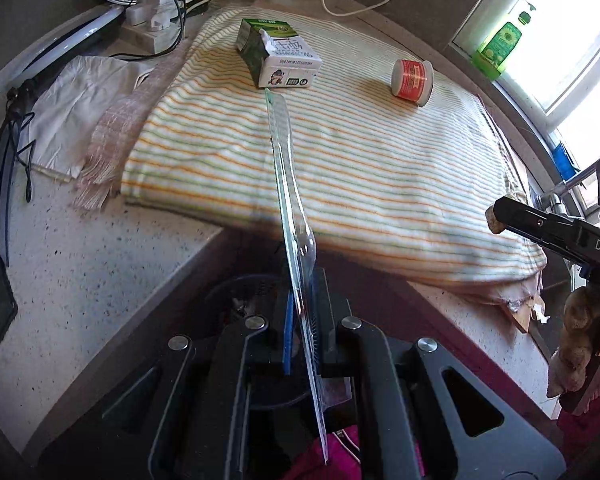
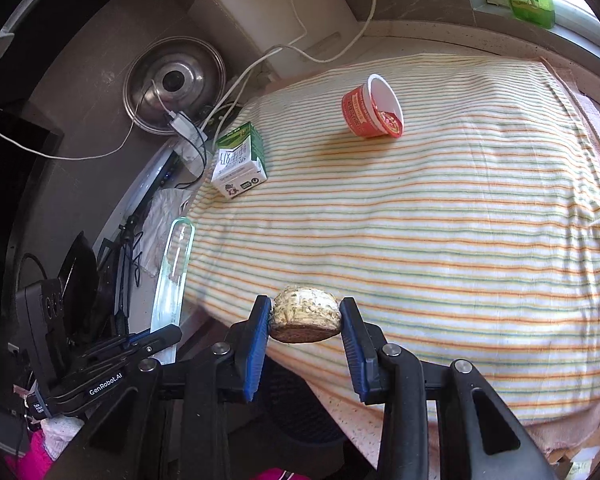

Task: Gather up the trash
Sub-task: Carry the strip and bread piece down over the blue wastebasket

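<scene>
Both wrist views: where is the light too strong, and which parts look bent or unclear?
Left wrist view: the window is overexposed; the counter edge curves from the fisheye lens; the clear plastic strip is hard to see. Right wrist view: sunlight brightens the striped cloth; the corners are dark.

1. Cloth (image 2: 440, 240): white with orange and green stripes.
2. Carton (image 2: 239, 160): green and white, at the cloth's left edge.
3. Cup (image 2: 374, 106): red outside, white inside.
4. Gripper pads (image 2: 256, 350): blue.
5. Counter (image 1: 80, 256): pale, dark-speckled.
</scene>
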{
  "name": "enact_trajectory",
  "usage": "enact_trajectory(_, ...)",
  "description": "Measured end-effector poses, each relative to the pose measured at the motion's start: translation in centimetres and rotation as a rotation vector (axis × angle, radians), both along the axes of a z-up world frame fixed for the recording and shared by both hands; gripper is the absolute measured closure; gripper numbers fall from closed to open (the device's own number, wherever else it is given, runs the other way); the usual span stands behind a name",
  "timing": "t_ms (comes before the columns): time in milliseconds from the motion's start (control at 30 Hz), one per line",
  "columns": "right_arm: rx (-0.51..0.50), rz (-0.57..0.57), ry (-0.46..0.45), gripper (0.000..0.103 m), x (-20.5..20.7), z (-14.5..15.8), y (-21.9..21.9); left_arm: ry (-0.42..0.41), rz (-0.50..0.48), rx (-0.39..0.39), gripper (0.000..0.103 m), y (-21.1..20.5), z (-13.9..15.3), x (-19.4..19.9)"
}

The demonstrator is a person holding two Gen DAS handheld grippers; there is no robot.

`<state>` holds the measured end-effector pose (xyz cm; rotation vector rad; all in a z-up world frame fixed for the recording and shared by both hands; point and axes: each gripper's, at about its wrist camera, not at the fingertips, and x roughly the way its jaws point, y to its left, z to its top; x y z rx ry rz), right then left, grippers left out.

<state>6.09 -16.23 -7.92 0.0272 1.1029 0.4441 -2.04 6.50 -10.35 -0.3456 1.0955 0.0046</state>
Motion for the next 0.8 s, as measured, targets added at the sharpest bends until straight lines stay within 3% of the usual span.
enact_trajectory(800, -0.038, 0.055, 0.097, 0.067, -8.9, -5.8, 3.5, 0.11, -0.011, -0.053, 0.098, 0.8, -4.9, -8.2)
